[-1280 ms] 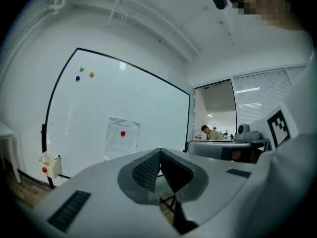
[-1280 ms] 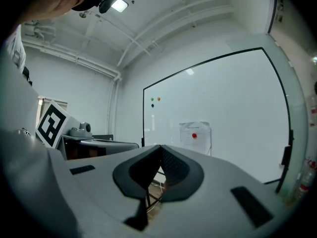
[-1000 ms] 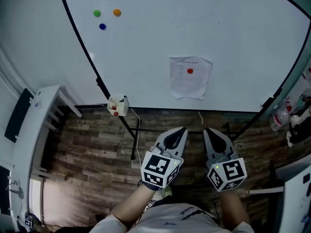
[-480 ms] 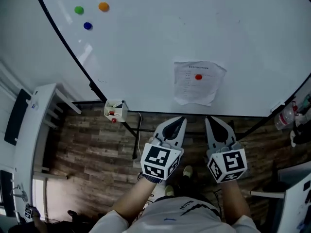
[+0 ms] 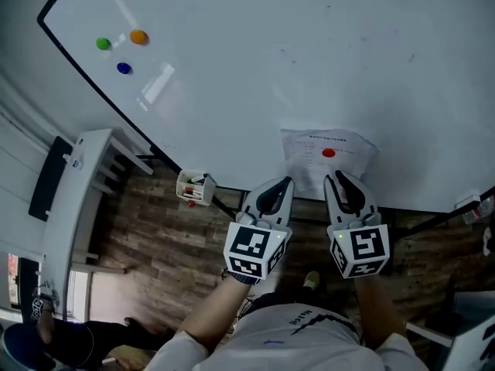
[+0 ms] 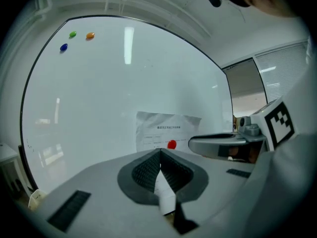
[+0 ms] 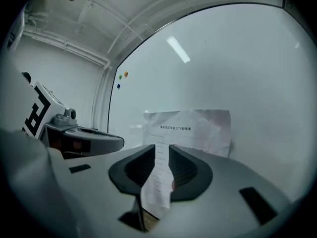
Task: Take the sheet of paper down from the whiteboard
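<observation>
Basically nothing's done yet. The crinkled white printed sheet of paper [image 5: 305, 161] is up on the big white whiteboard [image 5: 271, 68], low near its bottom edge, pinned by a small round red magnet [image 5: 328, 153]. The left tongs [image 6: 160, 153] are pressed together, empty. The right tongs [image 7: 164, 148] have just been opening and are a bit spread, with nothing between them, just the sheet showing beyond. Both are close in front of the paper. Everything's left, I'd say: deal with the magnet, grab the sheet, pull it down.
</observation>
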The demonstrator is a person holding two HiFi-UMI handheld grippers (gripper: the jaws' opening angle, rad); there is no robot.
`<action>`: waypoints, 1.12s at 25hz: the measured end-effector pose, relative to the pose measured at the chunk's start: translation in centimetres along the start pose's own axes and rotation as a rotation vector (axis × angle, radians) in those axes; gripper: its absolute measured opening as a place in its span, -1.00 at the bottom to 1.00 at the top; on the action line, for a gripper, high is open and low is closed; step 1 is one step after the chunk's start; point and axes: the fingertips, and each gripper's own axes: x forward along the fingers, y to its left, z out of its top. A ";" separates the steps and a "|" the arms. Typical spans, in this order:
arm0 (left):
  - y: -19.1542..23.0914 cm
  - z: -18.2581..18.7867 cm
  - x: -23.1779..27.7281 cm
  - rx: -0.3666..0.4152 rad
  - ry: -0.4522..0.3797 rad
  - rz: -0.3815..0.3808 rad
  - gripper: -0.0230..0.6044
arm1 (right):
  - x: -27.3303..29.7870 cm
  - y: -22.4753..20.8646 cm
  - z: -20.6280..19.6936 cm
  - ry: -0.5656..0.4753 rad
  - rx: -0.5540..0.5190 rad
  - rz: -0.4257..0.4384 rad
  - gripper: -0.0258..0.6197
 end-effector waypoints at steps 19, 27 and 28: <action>4.1 7.8 4.6 0.260 -0.157 -0.082 -0.56 | 5.4 -2.2 -1.6 0.049 -0.083 -0.204 -0.49; 2.6 8.5 4.9 0.376 -0.176 -0.193 -0.56 | 5.4 -2.4 -1.4 0.041 -0.086 -0.267 -0.49; 2.6 8.4 5.0 0.370 -0.175 -0.194 -0.61 | 5.4 -2.4 -1.4 0.041 -0.087 -0.273 -0.49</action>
